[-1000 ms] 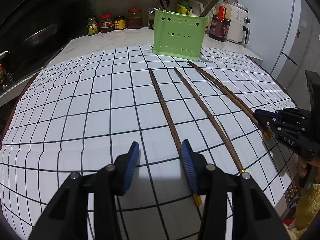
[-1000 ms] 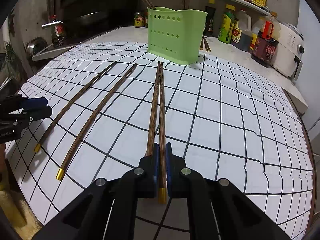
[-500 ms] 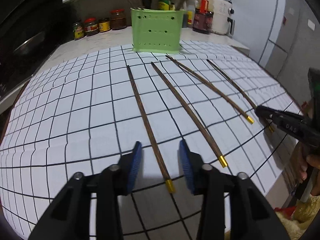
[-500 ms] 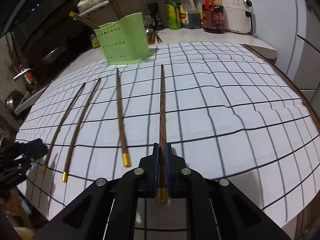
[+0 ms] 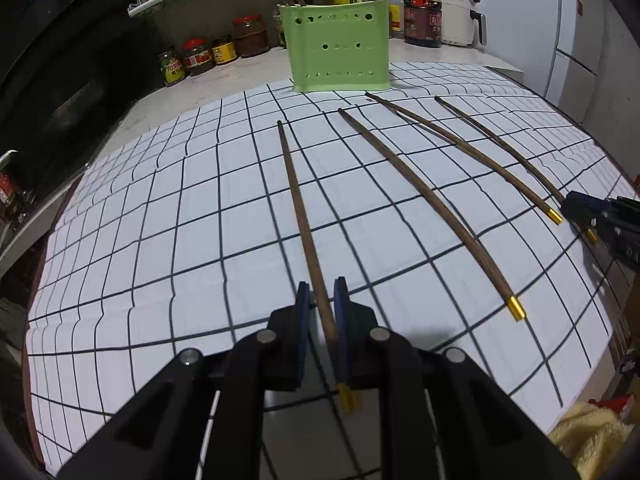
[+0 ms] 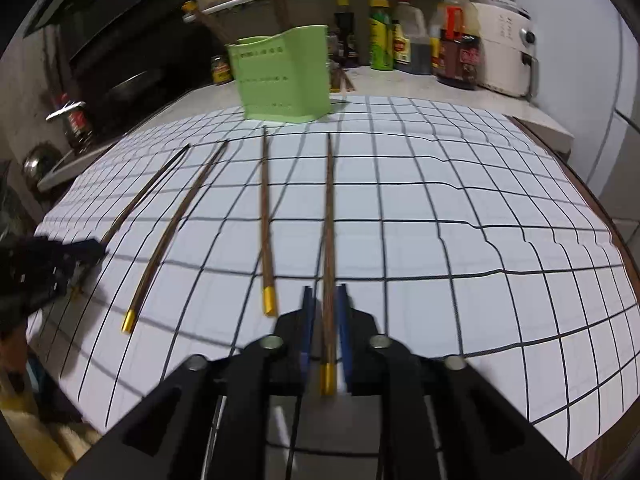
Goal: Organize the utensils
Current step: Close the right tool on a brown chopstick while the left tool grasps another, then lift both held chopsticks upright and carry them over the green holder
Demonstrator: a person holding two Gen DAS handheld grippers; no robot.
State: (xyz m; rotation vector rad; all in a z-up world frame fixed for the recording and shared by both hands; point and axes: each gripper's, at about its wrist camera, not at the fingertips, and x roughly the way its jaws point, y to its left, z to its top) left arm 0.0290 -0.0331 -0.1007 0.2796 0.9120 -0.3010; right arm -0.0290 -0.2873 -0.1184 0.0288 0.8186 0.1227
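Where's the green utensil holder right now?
The green utensil holder stands upright at the far edge of the grid mat, centred in the left wrist view, just beyond the tips of the four chopsticks, with sauce bottles behind it.

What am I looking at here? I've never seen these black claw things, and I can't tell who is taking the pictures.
There is no robot here. A person holds a hand tool with two fingers in each hand, and a wide-angle camera on each tool looks forward along its fingers. One picture comes from the left gripper, the other from the right gripper.

Four wooden chopsticks with gold ends lie side by side on a gridded mat. The left fingers sit close around the leftmost chopstick and the right fingers around the rightmost chopstick. Whether either is gripped firmly yet is hard to tell. The middle chopsticks lie free. Behind stands a green holder that already holds some chopsticks.
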